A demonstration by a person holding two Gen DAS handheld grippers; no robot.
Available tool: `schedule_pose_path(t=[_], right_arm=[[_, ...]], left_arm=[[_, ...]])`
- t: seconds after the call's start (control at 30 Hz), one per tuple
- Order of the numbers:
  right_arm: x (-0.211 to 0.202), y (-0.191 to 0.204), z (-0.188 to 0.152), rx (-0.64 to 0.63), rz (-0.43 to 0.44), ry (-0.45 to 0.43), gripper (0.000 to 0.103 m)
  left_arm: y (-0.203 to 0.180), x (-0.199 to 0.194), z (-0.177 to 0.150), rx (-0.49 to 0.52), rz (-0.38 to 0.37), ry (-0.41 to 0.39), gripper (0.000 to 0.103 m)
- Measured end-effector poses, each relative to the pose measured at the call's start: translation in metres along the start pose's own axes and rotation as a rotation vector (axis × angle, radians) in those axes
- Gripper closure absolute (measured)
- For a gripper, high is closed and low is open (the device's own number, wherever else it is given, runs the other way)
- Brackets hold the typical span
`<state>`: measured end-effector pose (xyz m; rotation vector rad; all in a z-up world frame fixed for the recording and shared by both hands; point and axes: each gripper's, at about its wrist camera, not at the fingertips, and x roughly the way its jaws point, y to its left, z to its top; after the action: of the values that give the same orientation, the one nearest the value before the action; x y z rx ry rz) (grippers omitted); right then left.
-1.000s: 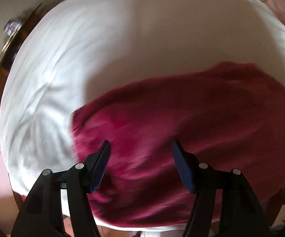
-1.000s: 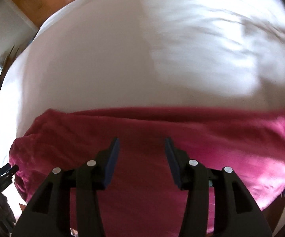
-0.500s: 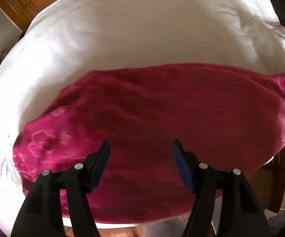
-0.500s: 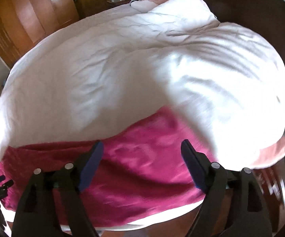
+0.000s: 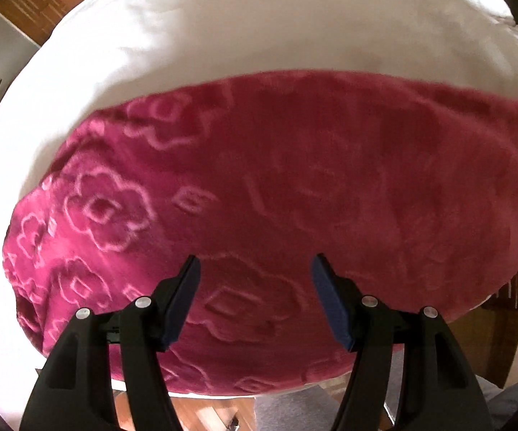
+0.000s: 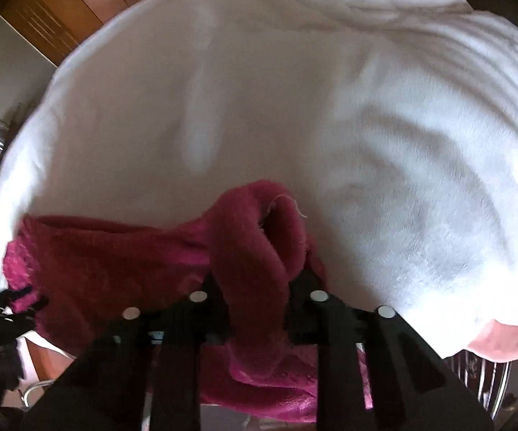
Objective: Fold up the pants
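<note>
On the white duvet (image 5: 223, 36), the magenta fleece pants (image 5: 295, 197) are spread near the front edge, one end bunched and clamped in the right gripper (image 6: 255, 276), left gripper (image 5: 255, 298) held wide and empty, folding apparently barely begun.

White bed (image 5: 223, 36), crimson fleece pants (image 5: 313, 179) on it

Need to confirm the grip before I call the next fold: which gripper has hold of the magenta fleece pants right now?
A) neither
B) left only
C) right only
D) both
C: the right gripper is shut on a bunched fold of the magenta fleece pants, while the left gripper hangs open above the fabric.
</note>
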<state>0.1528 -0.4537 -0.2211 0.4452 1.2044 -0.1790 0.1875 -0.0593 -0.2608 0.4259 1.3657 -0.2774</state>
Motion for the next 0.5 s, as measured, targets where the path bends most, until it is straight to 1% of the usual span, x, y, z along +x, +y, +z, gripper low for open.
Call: schedule_pose_path(t=[0.07,0.13,0.2,0.27,0.3,0.33,0.37,0.4,0.43,0.47,0.5], right_arm=[[-0.018,0.002,0.006,0.004,0.013,-0.059,0.085],[-0.022,0.001,0.014,0.015,0.008,-0.093,0.085],[-0.012,-0.002,0.021,0.014,-0.013,-0.074,0.085],[0.009,-0.004,0.019,-0.015,-0.049,-0.021,0.081],[0.019,-0.007,0.021,-0.019,-0.052,-0.014,0.077],[0.022,-0.010,0.022,-0.011,-0.039,-0.020,0.071],[0.022,-0.013,0.024,0.001,-0.021,-0.019,0.067],[0.019,-0.018,0.026,0.036,0.027,-0.009,0.061],[0.015,-0.020,0.026,0.052,0.047,-0.011,0.053],[0.008,-0.025,0.026,0.067,0.053,-0.029,0.050],[-0.003,-0.031,0.026,0.077,0.038,-0.056,0.046]], left_arm=[[-0.006,0.006,0.002,-0.018,0.005,0.006,0.039],[-0.007,0.007,-0.001,-0.028,0.009,0.008,0.039],[-0.009,0.011,-0.002,-0.032,0.020,0.015,0.039],[-0.011,0.013,-0.006,-0.031,0.028,0.024,0.039],[-0.015,0.018,-0.004,-0.027,0.035,0.029,0.039],[-0.018,0.021,-0.003,-0.023,0.041,0.036,0.039],[-0.022,0.023,-0.002,-0.019,0.042,0.040,0.039],[-0.024,0.024,-0.001,-0.014,0.043,0.043,0.039],[-0.026,0.023,0.001,-0.011,0.042,0.044,0.039],[-0.028,0.023,0.002,-0.010,0.038,0.044,0.039],[-0.029,0.024,0.008,-0.007,0.032,0.045,0.039]])
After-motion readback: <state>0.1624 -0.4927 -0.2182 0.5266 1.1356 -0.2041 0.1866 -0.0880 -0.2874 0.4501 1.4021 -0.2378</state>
